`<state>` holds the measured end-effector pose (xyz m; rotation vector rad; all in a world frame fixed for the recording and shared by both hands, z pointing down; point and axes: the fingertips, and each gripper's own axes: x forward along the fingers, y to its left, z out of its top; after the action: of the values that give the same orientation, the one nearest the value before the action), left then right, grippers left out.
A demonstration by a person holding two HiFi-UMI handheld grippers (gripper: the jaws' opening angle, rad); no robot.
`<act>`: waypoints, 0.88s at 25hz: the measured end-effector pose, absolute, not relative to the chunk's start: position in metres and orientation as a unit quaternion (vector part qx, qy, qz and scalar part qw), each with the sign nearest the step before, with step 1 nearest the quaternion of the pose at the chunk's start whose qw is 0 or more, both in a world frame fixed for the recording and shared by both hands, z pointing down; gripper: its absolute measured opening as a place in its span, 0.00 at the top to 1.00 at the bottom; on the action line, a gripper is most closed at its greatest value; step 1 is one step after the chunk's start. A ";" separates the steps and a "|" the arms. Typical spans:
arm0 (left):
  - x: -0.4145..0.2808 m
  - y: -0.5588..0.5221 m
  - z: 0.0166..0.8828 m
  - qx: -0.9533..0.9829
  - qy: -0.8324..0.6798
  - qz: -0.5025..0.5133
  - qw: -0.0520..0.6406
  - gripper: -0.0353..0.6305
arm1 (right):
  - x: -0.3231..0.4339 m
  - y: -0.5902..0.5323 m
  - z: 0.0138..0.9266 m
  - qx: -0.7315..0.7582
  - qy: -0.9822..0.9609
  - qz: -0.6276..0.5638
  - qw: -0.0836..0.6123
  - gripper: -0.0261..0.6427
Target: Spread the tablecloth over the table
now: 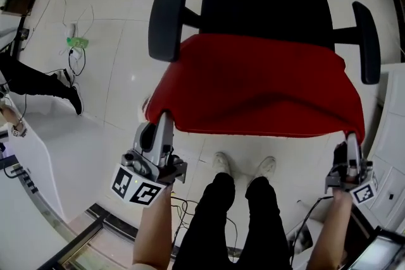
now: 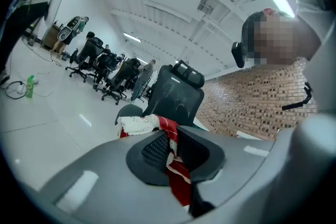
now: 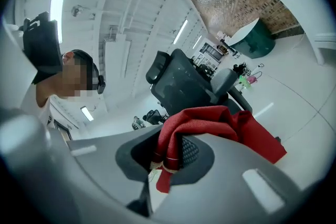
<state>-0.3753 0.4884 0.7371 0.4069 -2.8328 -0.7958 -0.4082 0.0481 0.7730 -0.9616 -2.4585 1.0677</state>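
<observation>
Now both left tongs point(image 1: 163, 120) and right tongs point(image 1: 350, 141) clamp corners of the red tablecloth point(image 1: 259, 82), stretched over an office chair point(image 1: 266, 6); holding even tension should help it spread flat.

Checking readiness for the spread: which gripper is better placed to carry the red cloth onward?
Neither alone, I'd judge. The left gripper and right gripper are each shut on a near corner of the red tablecloth, which hangs stretched between them over the office chair; both should move together.
</observation>
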 end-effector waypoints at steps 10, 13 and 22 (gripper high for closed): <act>-0.373 0.488 0.548 0.135 -0.978 -0.158 0.025 0.91 | -0.419 0.025 0.589 -0.353 -0.869 0.343 0.057 0.92; -0.373 0.480 0.491 0.145 -0.977 -0.153 0.006 0.91 | -0.415 0.009 0.538 -0.333 -0.873 0.354 0.048 0.92; -0.367 0.416 0.366 0.225 -0.966 -0.128 -0.031 0.91 | -0.348 -0.064 0.413 -0.287 -0.883 0.371 -0.022 0.92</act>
<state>-0.3674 0.4156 0.3658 0.7195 -3.0936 -0.4103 -0.3481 -0.0640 0.4132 -0.9144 -2.8145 1.1809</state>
